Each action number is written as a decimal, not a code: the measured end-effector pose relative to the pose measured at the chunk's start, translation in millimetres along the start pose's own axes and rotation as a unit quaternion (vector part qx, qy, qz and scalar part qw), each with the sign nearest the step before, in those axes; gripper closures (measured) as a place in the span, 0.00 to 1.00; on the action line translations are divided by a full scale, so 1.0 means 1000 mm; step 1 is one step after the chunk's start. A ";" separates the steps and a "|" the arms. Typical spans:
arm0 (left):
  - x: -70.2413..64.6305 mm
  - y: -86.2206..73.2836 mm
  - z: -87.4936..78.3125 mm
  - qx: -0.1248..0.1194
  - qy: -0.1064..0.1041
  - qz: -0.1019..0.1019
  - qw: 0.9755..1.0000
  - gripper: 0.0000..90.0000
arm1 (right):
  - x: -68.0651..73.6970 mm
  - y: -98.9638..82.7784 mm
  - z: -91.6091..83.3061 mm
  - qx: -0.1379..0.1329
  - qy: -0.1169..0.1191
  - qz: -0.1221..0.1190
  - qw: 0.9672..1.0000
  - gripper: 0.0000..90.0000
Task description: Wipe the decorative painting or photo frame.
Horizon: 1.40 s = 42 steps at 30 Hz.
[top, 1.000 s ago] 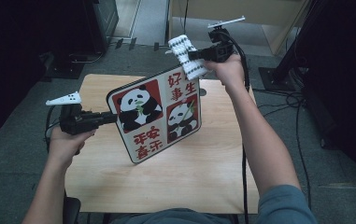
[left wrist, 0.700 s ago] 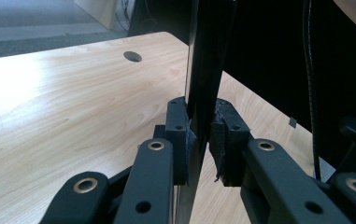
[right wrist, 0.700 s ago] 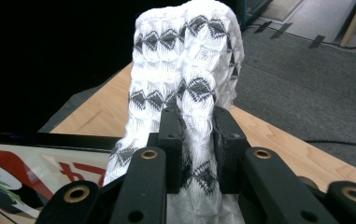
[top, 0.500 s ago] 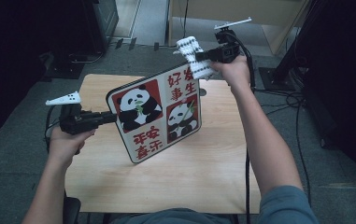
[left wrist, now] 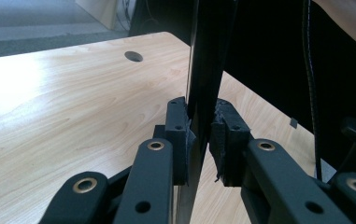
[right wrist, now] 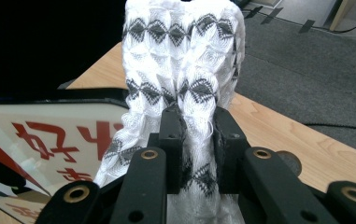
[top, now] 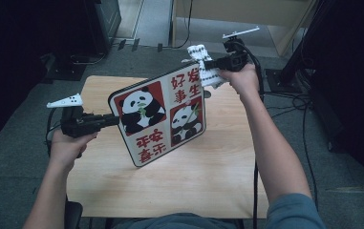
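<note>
We've got the left gripper (top: 112, 119) pinching the panda tray (top: 163, 119) by its edge, tilted above the table (top: 208, 176). Tray looks stiff, glossy, likely slippery, so we grip the rim. Right gripper (top: 208, 63) pinches the soft, light cloth (top: 203, 71) at its top corner.

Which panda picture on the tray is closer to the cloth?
The panda in the smaller square beside the gap; the cloth hangs at that top corner of the tray.

Panda-printed tray (top: 160, 117) held tilted above table; white patterned cloth (top: 203, 71) touches its top corner.
</note>
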<state>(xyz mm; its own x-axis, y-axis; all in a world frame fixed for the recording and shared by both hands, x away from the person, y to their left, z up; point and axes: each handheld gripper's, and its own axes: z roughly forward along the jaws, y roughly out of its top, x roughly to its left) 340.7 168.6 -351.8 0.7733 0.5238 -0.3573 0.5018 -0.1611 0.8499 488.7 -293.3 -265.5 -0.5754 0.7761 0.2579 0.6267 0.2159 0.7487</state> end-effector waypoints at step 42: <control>0.000 0.000 0.001 0.000 0.015 -0.003 1.000 0.87 | -0.018 -0.060 0.012 -0.001 0.039 -0.007 0.999 0.86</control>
<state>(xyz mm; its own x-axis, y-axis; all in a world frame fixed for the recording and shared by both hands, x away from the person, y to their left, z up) 340.9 168.0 -351.6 0.7587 0.5495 -0.3498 0.5054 -0.1578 0.8483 467.9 -312.7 -322.1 -0.6234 0.7247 0.2935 0.6169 0.2253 0.7541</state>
